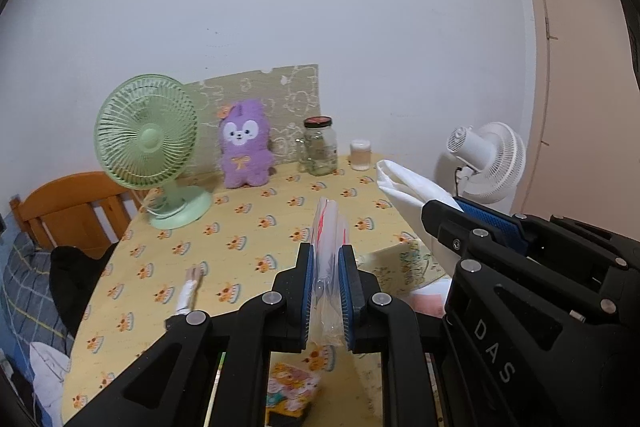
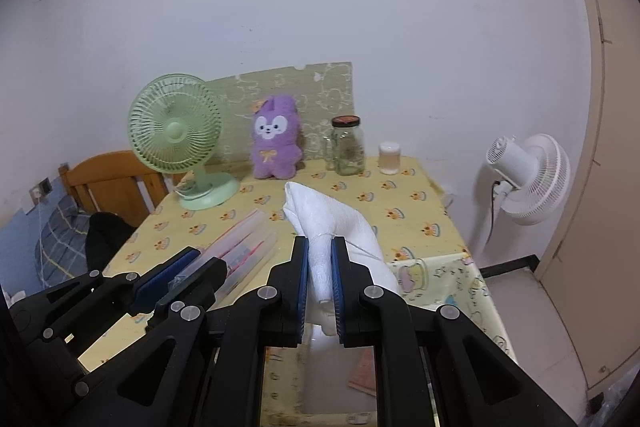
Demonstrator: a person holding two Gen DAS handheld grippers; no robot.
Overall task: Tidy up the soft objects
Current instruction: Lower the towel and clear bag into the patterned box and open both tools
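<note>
Above the yellow table (image 1: 248,227) we are holding both items aloft, left gripper (image 1: 326,291) pinching the clear plastic bag (image 1: 330,227), right gripper (image 2: 320,279) clamping the white towel (image 2: 332,223), bagging not yet done

The right gripper (image 1: 444,213) body reads "DAS".

White folded towel (image 2: 332,223) and clear plastic zip bag (image 1: 329,251), each pinched upright, side by side above table.
</note>
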